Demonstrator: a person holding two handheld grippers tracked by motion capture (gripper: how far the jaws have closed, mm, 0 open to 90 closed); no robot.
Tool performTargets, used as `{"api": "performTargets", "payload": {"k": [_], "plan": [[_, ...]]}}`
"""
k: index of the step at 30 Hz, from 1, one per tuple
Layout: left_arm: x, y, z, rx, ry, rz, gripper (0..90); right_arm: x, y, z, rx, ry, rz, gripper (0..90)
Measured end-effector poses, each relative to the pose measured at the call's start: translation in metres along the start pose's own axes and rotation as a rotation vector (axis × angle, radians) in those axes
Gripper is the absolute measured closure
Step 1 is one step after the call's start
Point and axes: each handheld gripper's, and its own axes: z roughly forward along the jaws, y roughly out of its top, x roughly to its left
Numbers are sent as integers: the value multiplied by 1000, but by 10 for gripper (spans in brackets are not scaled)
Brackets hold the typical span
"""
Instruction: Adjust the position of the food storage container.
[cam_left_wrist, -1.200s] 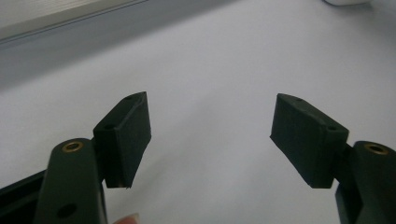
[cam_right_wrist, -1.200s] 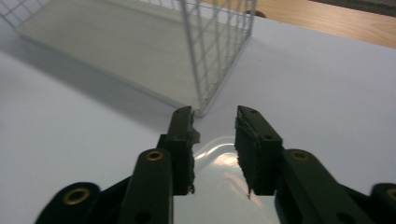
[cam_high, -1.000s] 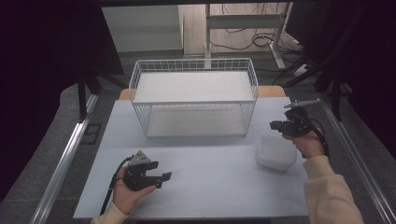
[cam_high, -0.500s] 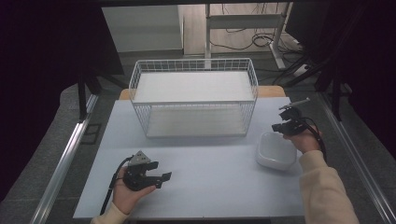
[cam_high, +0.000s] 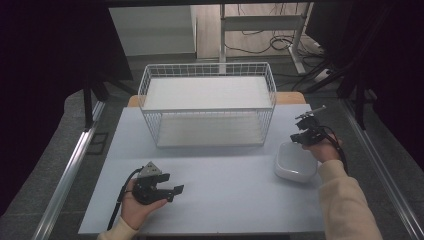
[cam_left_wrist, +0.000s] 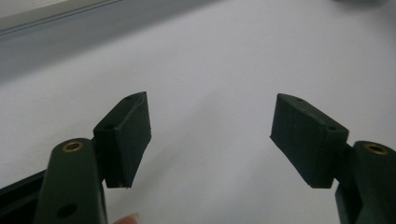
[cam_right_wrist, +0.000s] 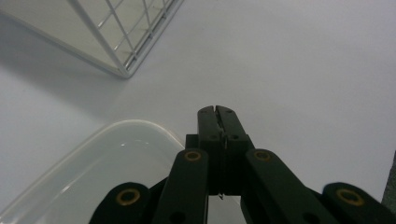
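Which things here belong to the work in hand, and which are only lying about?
In the work: right gripper, jaws shut, above the far rim of the white dish.
Lying about: wire basket; left gripper, open, over bare table.

Black grippers (cam_high: 296, 139) with brass screws, black cables, cream sleeves (cam_high: 345, 200)

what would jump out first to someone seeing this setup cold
The white wire basket stands out first, sitting at the far middle of the pale table. Next comes the white dish near the table's right edge, with the right gripper just beyond it, its fingers pressed together with nothing between them. The left gripper rests at the near left with its fingers spread wide over bare tabletop.
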Motion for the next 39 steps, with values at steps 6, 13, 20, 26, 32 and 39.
{"api": "performTargets", "payload": {"k": [6, 13, 20, 26, 32, 39], "plan": [[0, 0, -1, -2, -6, -2, 283, 7, -2, 5, 34, 14, -29, 895], [-1, 0, 0, 2, -13, 0, 283, 30, -10, 1, 30, 49, -104, 895], [-1, 0, 1, 5, -13, -1, 283, 51, -22, -6, 19, 94, -164, 895], [-1, 0, 0, 3, -12, -2, 283, 49, -34, -29, -63, 89, -145, 895], [-1, 0, 1, 3, -14, -10, 283, 22, -65, -64, -117, 33, -23, 895], [-3, 2, 1, -2, -15, -13, 283, 3, -102, -74, -72, -2, 61, 895]]}}
